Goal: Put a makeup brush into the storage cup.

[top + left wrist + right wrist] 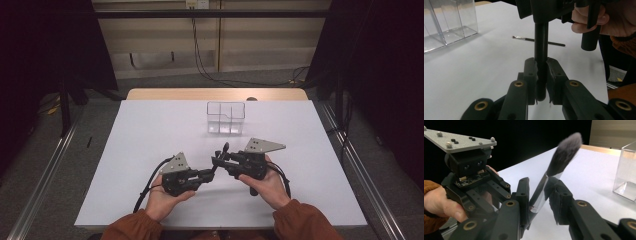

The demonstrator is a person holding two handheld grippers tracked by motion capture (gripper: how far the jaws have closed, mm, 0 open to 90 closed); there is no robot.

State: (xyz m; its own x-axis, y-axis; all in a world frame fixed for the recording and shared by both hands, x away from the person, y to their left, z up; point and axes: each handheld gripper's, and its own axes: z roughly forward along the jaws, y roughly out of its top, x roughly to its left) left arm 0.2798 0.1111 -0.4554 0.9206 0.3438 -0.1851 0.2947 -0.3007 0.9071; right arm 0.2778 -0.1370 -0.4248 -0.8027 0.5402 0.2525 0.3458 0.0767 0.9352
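My left gripper (212,172) clamps the lower handle of the makeup brush (554,167), jaws narrow around the black shaft. The brush stands tilted between both grippers above the white table (150,135). My right gripper (218,159) holds it at the silver ferrule, bristles up. Farther right, a thin brush (537,40) lies on the table; the clear organizer (226,117) stands behind.

The high view looks forward and down from above the person's side, taking in the whole white table (150,150). Each gripper view sits very close behind its own black jaws, low over the table. All three see the clear box (226,118) (446,22) (626,170).
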